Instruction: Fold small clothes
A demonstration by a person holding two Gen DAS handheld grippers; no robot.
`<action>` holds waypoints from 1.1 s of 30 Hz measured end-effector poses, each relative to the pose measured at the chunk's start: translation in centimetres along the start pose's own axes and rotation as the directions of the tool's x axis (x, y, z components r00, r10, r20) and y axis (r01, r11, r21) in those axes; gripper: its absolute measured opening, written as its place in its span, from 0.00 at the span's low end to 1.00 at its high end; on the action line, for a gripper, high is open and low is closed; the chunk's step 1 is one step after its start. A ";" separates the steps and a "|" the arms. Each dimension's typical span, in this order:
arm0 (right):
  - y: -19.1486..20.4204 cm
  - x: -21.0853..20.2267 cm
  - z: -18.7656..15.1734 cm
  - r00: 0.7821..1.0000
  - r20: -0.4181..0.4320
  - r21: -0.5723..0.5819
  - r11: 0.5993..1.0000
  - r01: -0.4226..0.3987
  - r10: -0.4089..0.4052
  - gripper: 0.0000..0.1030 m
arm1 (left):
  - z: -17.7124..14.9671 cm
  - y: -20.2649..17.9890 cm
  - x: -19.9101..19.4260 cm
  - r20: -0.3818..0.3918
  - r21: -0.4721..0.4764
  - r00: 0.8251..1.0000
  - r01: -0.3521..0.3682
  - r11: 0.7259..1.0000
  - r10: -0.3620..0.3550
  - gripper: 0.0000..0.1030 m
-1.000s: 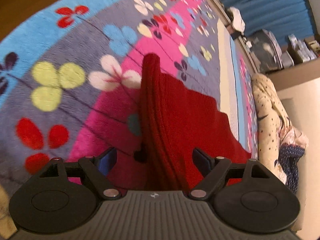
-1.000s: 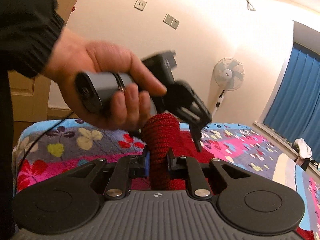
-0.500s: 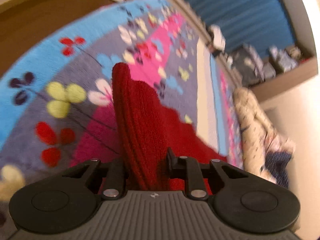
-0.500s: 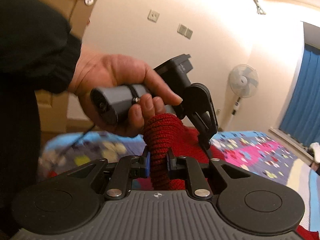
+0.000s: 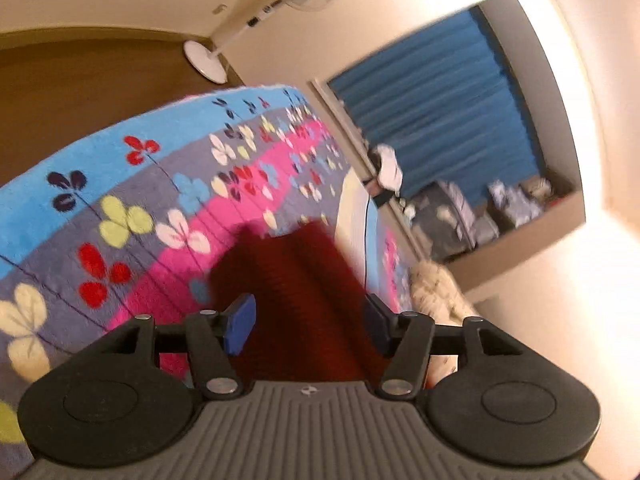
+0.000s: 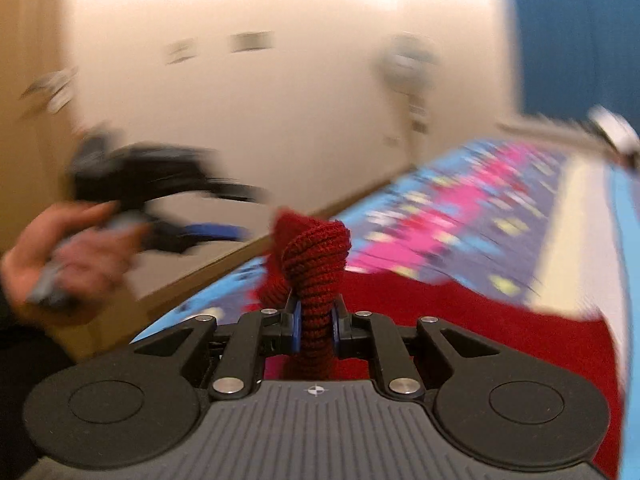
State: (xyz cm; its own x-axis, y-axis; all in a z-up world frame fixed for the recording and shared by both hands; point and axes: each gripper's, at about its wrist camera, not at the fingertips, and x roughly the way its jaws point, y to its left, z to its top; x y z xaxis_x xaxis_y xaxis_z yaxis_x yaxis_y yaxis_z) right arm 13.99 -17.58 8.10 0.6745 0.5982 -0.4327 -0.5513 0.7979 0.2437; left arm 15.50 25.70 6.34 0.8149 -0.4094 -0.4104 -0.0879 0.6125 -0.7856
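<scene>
Presently, items as they stand:

- Knit (image 6: 316, 264): red ribbed garment, the task's thing. One bunched end stands up between the right pads; the rest trails down onto the blanket (image 6: 472, 216) at lower right. In the left wrist view a blurred red fold (image 5: 296, 280) lies ahead of the open jaws.
- Right gripper (image 6: 316, 326): clamped tight on the bunched knit, pads pressing both sides.
- Left gripper (image 5: 306, 320): jaws opening, pads well apart. The knit lies between them, but neither pad appears to press it. In the right wrist view it shows at the left, blurred, borne by a hand (image 6: 68, 264).
- Blanket: flowered, pink, blue and grey, covering a bed; serves as the folding surface.
- Step in hand, judged: one end held, the other released, the fold not yet laid.
- Handling advice: keep the right clamp firm. Knit is heavy and stretches, so carry it low and lay it flat, edges matched.
- Risk, judged: bunched fabric may set down twisted; smooth with the free gripper.
</scene>
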 end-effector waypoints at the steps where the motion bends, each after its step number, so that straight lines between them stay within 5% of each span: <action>1: -2.3 -0.8 -0.2 1.000 0.005 0.071 0.997 0.030 -0.030 0.13 | -0.5 -0.6 0.5 -0.023 0.032 1.000 -0.021 0.999 0.021 0.62; 5: -10.5 -3.9 -3.3 0.977 -0.056 0.359 0.909 0.210 -0.204 0.13 | -2.4 -2.8 3.0 -0.089 0.190 0.987 -0.116 0.975 0.135 0.62; 9: -16.2 -5.3 -7.5 0.898 -0.291 0.560 0.702 0.440 -0.330 0.13 | -4.3 -4.1 5.7 -0.122 0.313 0.973 -0.151 0.938 0.198 0.62; 11: -17.5 -5.9 -8.5 0.912 -0.295 0.647 0.643 0.410 -0.284 0.14 | -4.9 -4.1 6.7 -0.132 0.338 0.968 -0.159 0.928 0.214 0.62; 15: -17.3 -5.6 -7.7 0.946 -0.262 0.631 0.708 0.318 -0.191 0.22 | -5.6 -4.5 8.2 -0.153 0.358 0.962 -0.160 0.920 0.227 0.62; 19: -18.9 -4.9 -6.3 0.950 -0.267 0.607 0.738 0.295 -0.160 0.48 | -6.0 -4.9 9.2 -0.168 0.372 0.957 -0.160 0.914 0.236 0.62; 22: -20.5 -2.8 -5.8 0.949 -0.302 0.594 0.760 0.265 -0.094 0.53 | -6.7 -5.4 9.7 -0.178 0.389 0.952 -0.166 0.906 0.250 0.62; 28: -21.3 -1.6 -5.8 0.950 -0.308 0.580 0.781 0.232 -0.053 0.51 | -7.3 -5.8 10.6 -0.182 0.435 0.944 -0.175 0.883 0.277 0.62; 33: -19.3 -2.7 -4.7 0.965 -0.241 0.451 0.868 0.206 -0.104 0.32 | -6.8 -5.4 11.3 -0.176 0.420 0.939 -0.199 0.885 0.294 0.62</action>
State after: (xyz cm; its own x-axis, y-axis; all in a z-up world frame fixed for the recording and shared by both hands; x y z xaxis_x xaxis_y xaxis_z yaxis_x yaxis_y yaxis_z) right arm 20.53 -34.96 0.49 0.5901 0.4765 -0.6517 -0.1182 0.8495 0.5142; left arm 21.27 13.14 2.82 0.6385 -0.3233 -0.6984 0.0009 0.9078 -0.4194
